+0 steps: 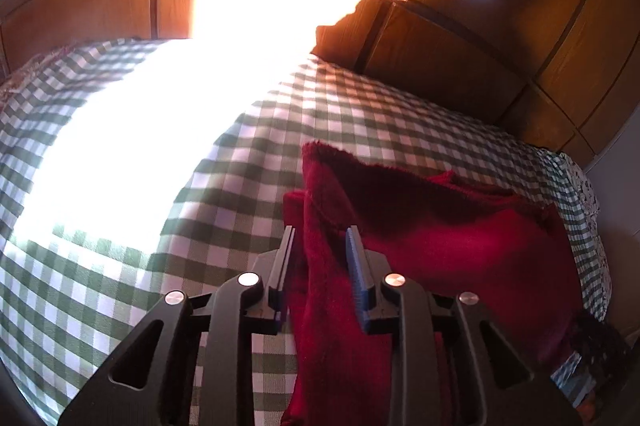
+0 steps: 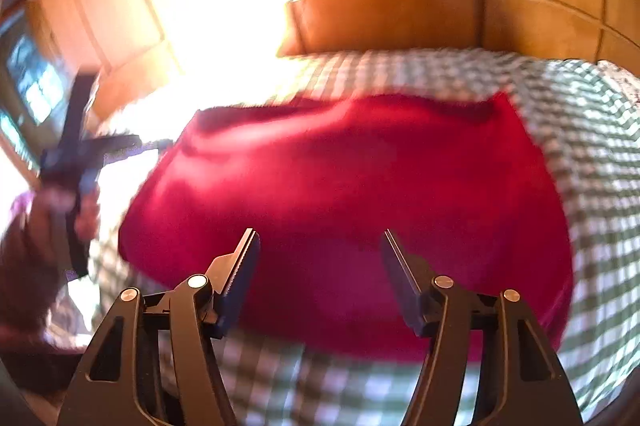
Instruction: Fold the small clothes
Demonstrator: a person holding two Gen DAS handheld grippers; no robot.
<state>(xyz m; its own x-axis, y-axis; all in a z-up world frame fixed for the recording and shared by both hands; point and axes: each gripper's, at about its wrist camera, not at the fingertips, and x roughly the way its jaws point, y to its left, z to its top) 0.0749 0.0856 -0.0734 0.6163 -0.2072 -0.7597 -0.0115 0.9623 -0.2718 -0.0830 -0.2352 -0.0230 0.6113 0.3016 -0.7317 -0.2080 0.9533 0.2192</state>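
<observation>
A dark red cloth (image 1: pixel 460 246) lies on the green-and-white checked bed cover (image 1: pixel 160 246). My left gripper (image 1: pixel 320 232) is shut on a raised fold of the red cloth, which stands up between its fingers. In the right wrist view the red cloth (image 2: pixel 340 193) spreads flat over the checked cover (image 2: pixel 592 185). My right gripper (image 2: pixel 318 234) is open, its fingers wide apart just above the cloth's near part. The view is blurred. The left gripper and the hand holding it (image 2: pixel 76 165) show at the far left of the right wrist view.
Wooden wardrobe panels (image 1: pixel 460 57) stand behind the bed. A strong patch of sunlight (image 1: pixel 140 145) washes out the cover's left side. The bed's right edge (image 1: pixel 588 209) drops off beside the cloth. A patterned item (image 1: pixel 572 374) lies at the lower right.
</observation>
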